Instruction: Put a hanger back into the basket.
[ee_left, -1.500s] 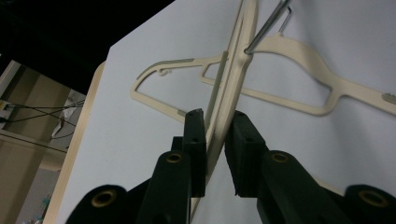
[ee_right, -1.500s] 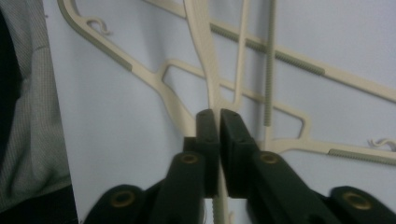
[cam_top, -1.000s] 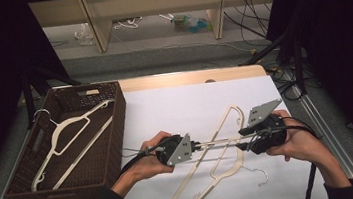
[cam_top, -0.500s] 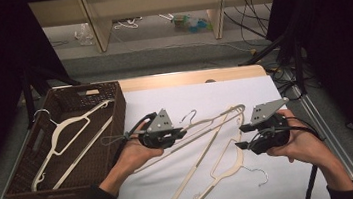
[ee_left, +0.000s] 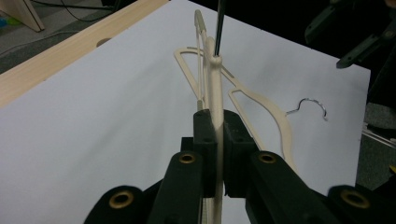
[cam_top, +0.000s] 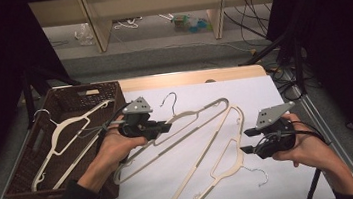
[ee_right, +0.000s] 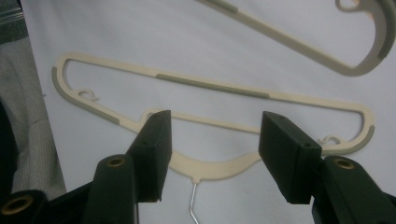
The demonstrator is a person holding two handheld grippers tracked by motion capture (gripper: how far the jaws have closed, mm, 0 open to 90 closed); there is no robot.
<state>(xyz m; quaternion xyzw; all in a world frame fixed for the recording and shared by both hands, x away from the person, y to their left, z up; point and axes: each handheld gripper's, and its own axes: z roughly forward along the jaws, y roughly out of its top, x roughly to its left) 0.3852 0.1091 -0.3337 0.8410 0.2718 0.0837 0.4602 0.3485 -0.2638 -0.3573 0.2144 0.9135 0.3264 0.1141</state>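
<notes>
Left tool (cam_top: 165, 127): clenched on raised cream hanger (cam_top: 201, 114). Right tool (cam_top: 246, 142): released, jaws wide above second hanger (cam_top: 217, 168) lying on counter (cam_top: 294, 176).

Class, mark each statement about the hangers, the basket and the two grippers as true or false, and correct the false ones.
1. The left gripper is shut on a cream hanger. True.
2. The right gripper grips the second hanger. False: its jaws are open, above it.
3. The brown basket has a hanger in it. True.
4. The basket stands at the table's right. False: it stands at the left.
5. Both hangers on the white sheet have metal hooks. True.
</notes>
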